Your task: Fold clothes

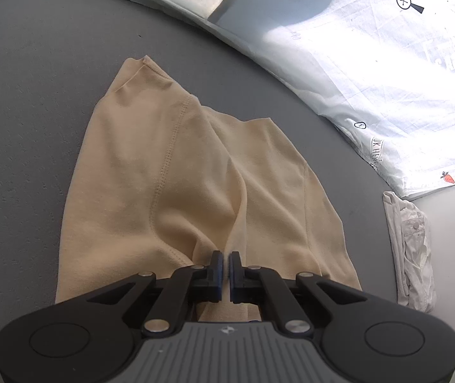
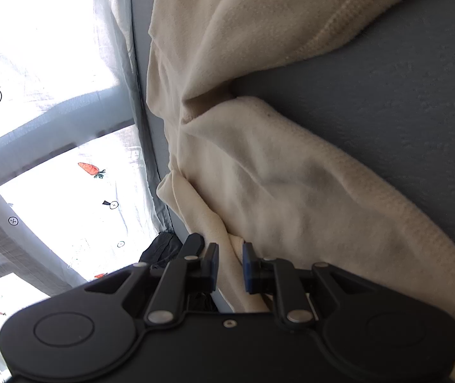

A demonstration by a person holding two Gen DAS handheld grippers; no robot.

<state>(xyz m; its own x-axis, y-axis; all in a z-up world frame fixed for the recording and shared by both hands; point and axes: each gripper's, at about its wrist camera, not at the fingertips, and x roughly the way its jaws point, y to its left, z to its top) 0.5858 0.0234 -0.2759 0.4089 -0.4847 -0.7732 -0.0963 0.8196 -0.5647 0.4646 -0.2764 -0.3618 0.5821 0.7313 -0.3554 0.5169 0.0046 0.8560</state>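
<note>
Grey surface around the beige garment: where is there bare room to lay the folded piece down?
Bare grey surface lies left of the beige garment, up to the printed sheet. A narrower strip runs between garment and sheet. The right is crowded: a white crumpled garment lies there.

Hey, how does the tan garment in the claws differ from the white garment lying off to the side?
The tan garment is a warm beige knit with stitched seams, spread out broadly; the white garment is pale woven cloth with a button, bunched into a narrow heap. The tan one is pinched by the left claw and the right claw; nothing touches the white one. Both lie on the grey surface.
</note>
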